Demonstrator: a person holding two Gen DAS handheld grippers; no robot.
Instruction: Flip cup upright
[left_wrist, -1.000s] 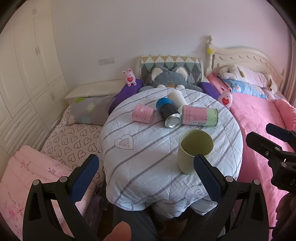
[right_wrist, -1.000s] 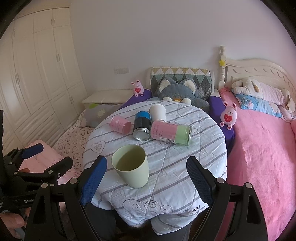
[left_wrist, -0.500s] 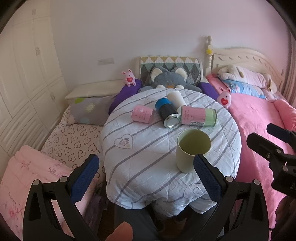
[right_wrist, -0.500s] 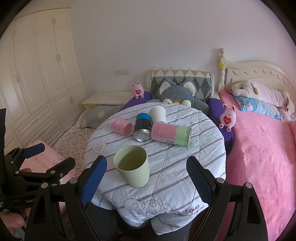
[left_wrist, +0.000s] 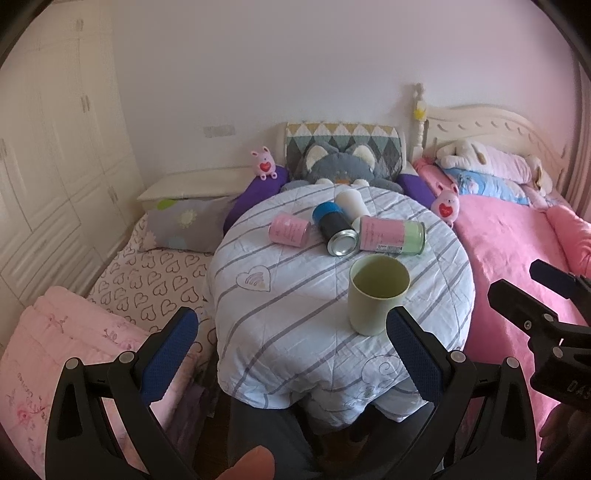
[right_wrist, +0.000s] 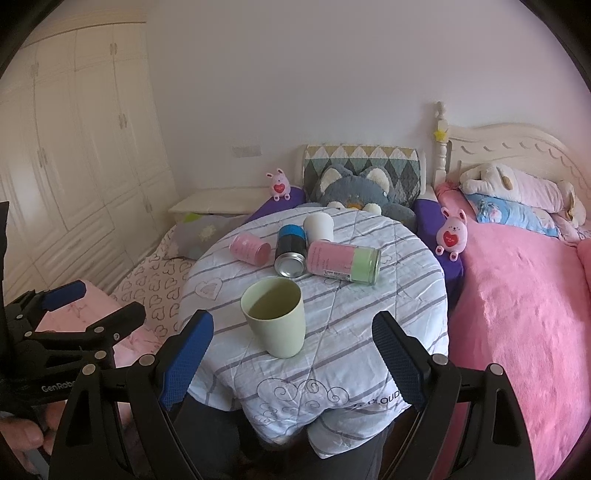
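A pale green cup stands upright, mouth up, near the front of the round table covered in a striped white cloth; it also shows in the right wrist view. My left gripper is open and empty, held back from the table's front edge, with the cup just beyond its right finger. My right gripper is open and empty, also in front of the table, with the cup between and beyond its fingers.
Behind the cup lie a pink can, a blue-black can, a pink-green can and a white cup. A pink bed is on the right, heart-print bedding on the left, plush toys behind.
Both grippers have drawn back slightly from the table; the cup looks a little farther away. The cup stays upright and nothing on the table has moved.
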